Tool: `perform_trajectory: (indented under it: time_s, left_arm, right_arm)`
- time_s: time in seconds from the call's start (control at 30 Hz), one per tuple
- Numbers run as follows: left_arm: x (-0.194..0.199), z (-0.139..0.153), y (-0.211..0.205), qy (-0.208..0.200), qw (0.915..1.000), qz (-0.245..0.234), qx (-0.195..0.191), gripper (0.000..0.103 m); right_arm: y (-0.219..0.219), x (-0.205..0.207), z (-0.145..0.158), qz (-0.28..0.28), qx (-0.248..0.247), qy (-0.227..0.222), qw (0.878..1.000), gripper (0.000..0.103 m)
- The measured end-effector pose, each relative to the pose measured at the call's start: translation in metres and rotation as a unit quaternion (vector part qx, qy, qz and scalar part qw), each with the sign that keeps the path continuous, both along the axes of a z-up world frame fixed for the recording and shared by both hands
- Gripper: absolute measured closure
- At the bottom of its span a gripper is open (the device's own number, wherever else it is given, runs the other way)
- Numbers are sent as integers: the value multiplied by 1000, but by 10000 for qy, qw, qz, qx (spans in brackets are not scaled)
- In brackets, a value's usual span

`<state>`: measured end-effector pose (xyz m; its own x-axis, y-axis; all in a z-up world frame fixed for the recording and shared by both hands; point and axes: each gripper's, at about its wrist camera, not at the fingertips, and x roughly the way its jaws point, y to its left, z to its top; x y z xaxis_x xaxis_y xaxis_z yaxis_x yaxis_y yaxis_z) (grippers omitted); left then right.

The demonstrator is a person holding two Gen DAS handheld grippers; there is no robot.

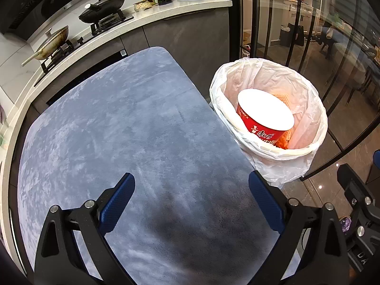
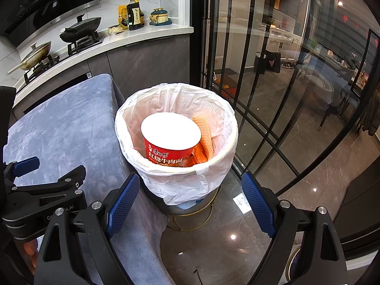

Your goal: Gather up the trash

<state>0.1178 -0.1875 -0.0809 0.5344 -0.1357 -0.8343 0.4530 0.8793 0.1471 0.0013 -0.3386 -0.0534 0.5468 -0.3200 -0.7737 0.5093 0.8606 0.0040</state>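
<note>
Trash sits in the lined bin (image 2: 175, 142): a noodle cup (image 2: 169, 137) and wrappers (image 2: 205, 135). Your left claw (image 1: 192, 201) and right claw (image 2: 190, 204) are spread, empty; the surface (image 1: 130, 130) shows nothing left, so you look nearly done.

I saw the red noodle cup (image 2: 169, 140) lying tilted inside the white-lined trash bin (image 2: 220, 123), its white base facing up, with an orange ridged wrapper (image 2: 205, 136) wedged just beside it.

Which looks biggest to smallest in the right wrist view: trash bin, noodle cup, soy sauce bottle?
1. Trash bin
2. Noodle cup, inside the bin
3. Soy sauce bottle, though it stands much farther away, so its true size is unsure.
</note>
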Motion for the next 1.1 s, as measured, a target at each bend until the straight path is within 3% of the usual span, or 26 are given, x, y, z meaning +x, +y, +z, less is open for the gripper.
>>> perform_trajectory:
  time_s: [1.1]
  left_arm:
    - [-1,-6,2,160,9999,51,-11,11]
  right_arm:
    - [1,-2,-6,-24,54,87,9999,18]
